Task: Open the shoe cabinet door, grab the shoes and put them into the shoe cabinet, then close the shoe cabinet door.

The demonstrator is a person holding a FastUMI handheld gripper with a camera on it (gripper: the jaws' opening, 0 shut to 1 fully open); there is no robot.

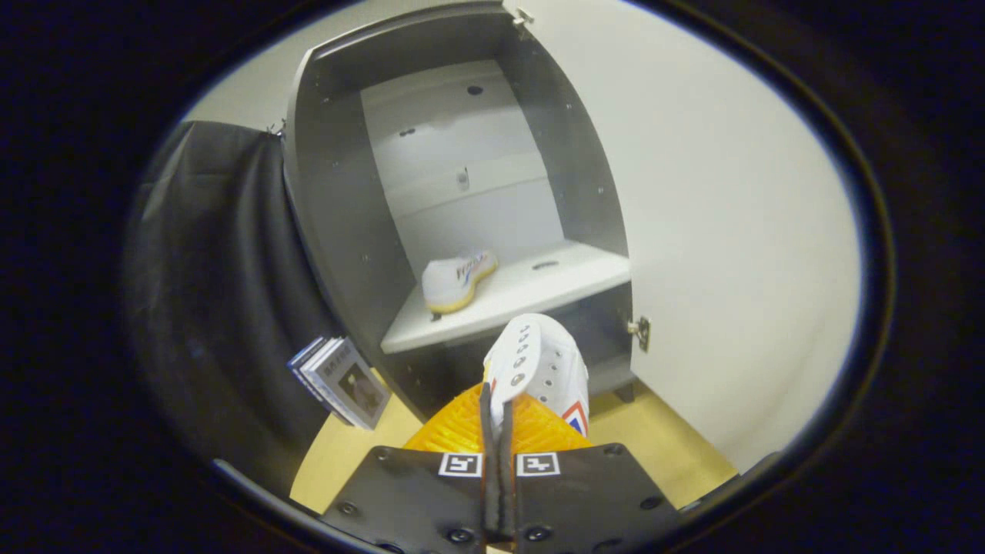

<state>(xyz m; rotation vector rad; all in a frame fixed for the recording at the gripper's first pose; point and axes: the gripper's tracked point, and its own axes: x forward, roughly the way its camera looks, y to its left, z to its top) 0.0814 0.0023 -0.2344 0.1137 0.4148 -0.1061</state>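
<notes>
Honestly nothing here is readable. The shoe on the shelf has blurry side lettering, and the book cover's print is too small.

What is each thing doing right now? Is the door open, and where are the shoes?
Cabinet door: swung wide open.
Shoe on the shelf: lying inside the cabinet, on the white shelf.
Second shoe: gripped by its edge, held up in front of the shelf.
Tongs: shut on the second shoe.
Books: leaning beside the cabinet.

tongs pinching white shoe, open shoe cabinet ahead, second shoe on shelf
</notes>
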